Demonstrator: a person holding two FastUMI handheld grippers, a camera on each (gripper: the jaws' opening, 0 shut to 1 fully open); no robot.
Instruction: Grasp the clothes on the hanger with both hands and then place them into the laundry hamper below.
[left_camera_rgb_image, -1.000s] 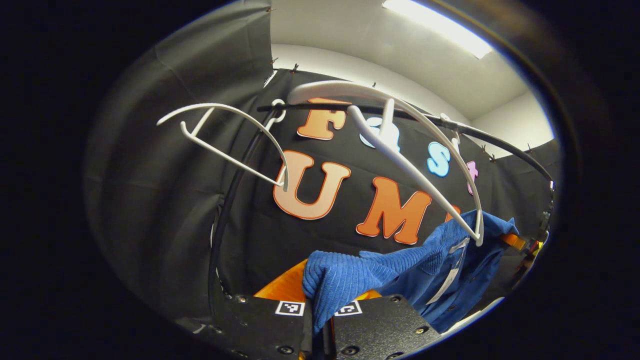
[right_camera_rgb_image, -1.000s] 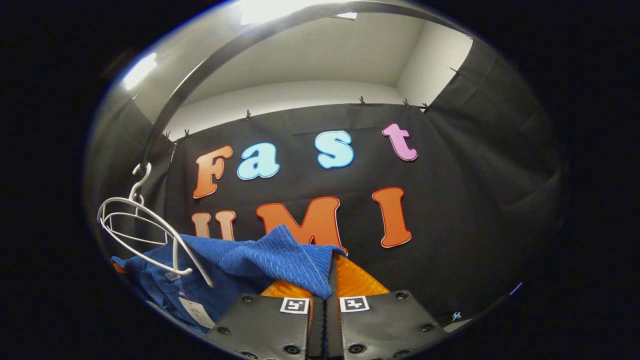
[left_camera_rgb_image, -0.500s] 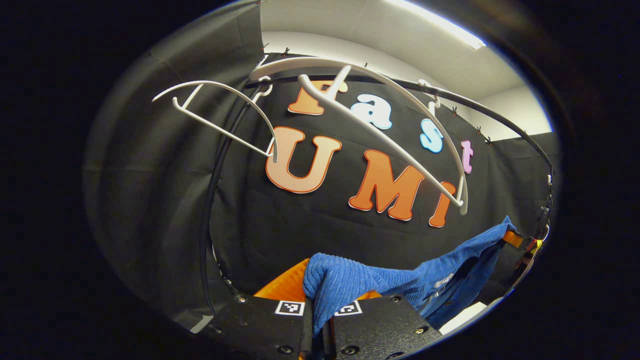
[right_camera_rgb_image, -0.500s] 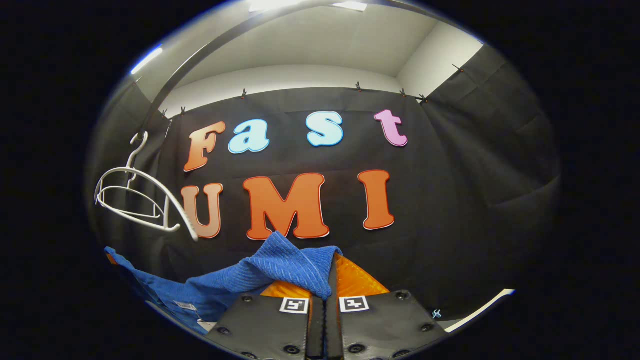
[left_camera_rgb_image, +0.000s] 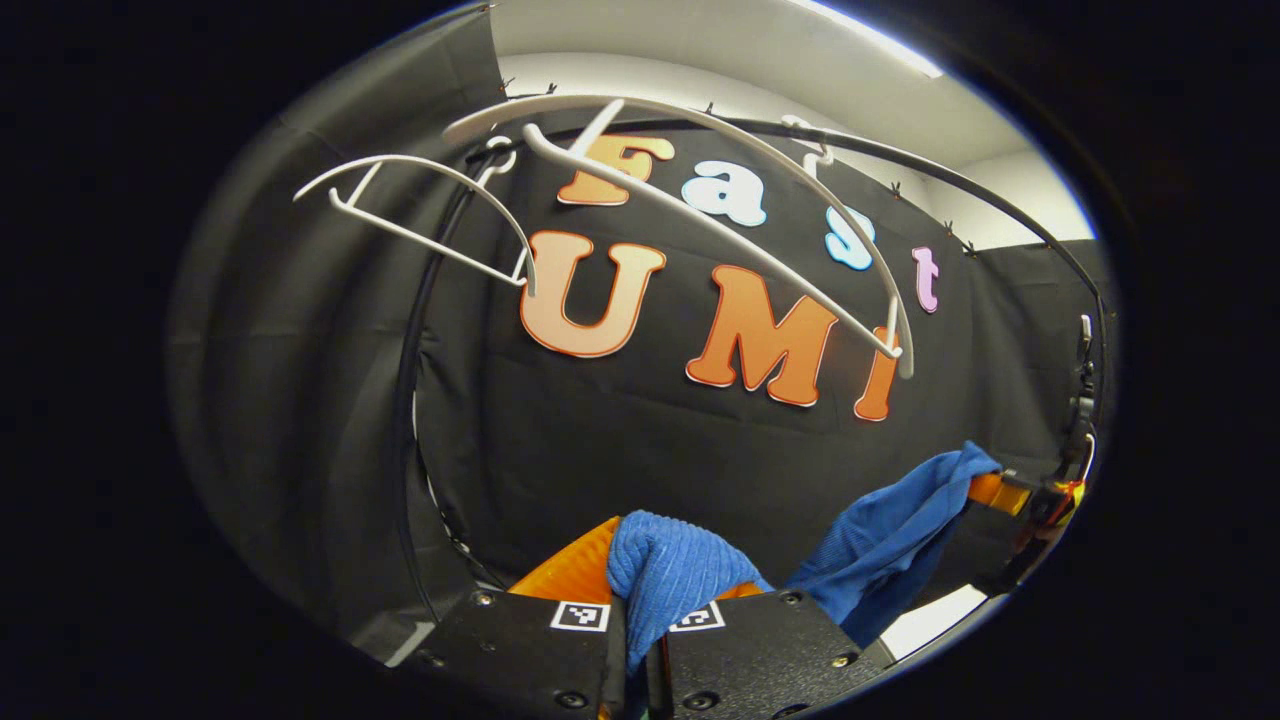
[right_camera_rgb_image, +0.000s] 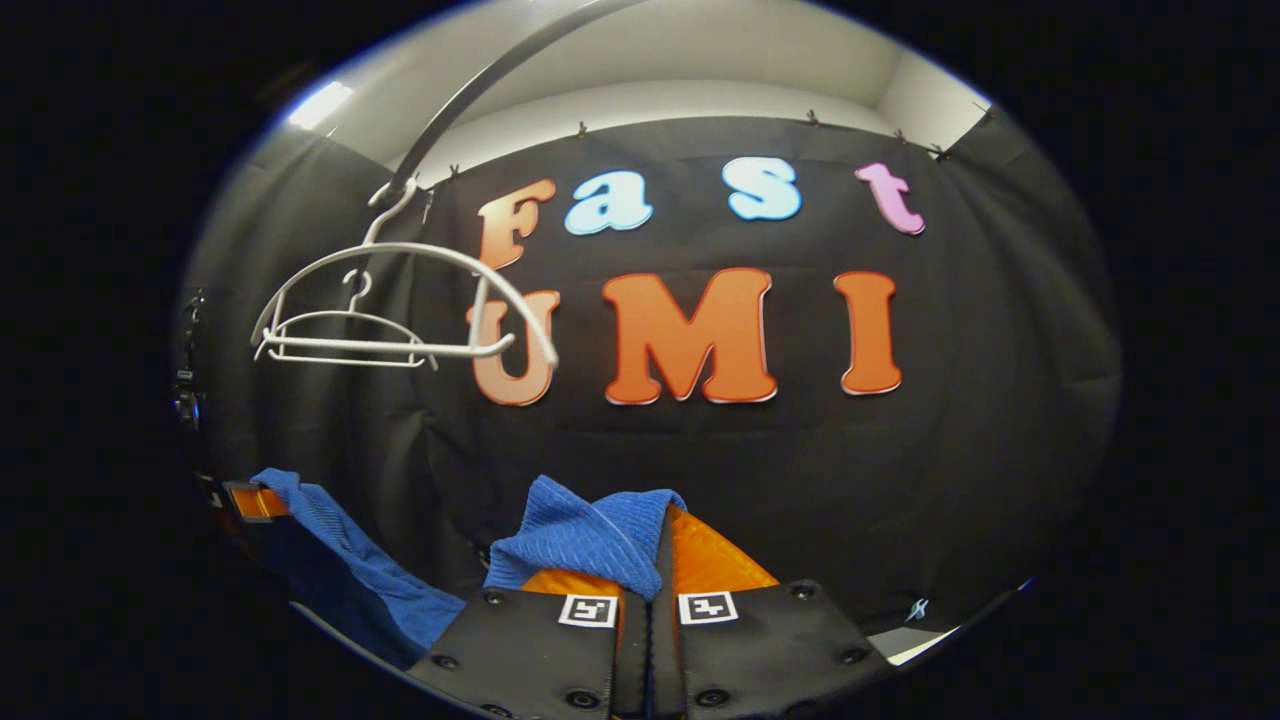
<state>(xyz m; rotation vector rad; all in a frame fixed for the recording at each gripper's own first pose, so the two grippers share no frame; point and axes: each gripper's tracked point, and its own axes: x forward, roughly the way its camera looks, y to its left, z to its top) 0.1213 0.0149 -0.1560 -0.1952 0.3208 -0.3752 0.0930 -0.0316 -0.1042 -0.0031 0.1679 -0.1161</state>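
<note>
The left gripper (left_camera_rgb_image: 635, 650) has two dark flat plates side by side, each dotted with round screws and carrying a small square black-and-white marker at its far inner corner. The right gripper (right_camera_rgb_image: 648, 640) has the same plates, screws and markers.

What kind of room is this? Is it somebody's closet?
Probably not a real closet. It looks like a small booth set up for practising laundry chores: black cloth walls, a curved clothes rail with bare white hangers, and a blue garment held between two grippers.
</note>
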